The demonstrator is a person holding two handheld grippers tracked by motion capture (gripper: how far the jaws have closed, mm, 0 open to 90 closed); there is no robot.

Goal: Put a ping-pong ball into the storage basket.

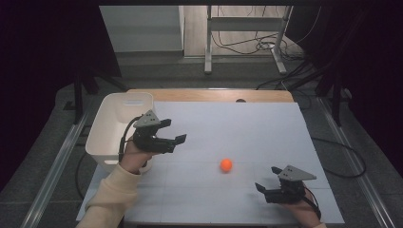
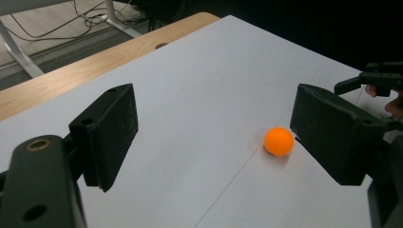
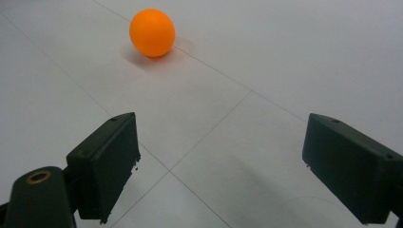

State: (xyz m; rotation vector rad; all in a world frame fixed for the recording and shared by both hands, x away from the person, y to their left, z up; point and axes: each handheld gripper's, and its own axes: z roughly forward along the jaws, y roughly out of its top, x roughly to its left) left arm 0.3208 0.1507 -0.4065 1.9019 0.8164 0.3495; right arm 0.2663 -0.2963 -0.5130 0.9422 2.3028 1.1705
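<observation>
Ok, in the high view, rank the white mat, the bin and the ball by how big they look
1. White mat, by far the largest.
2. Bin, at the mat's left edge.
3. Ball, the smallest, orange, on the mat.
The gaps are wide, so nearness to the camera does not change the order.

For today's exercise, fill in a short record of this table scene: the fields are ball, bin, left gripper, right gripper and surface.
ball: orange ball, lying free on the sheet between the two grippers
bin: white bin, at the table's left edge, nothing seen inside
left gripper: left gripper, jaws open, raised beside the bin, aimed toward the ball
right gripper: right gripper, jaws open, low near the front right, empty
surface: white sheet over a wooden table
</observation>
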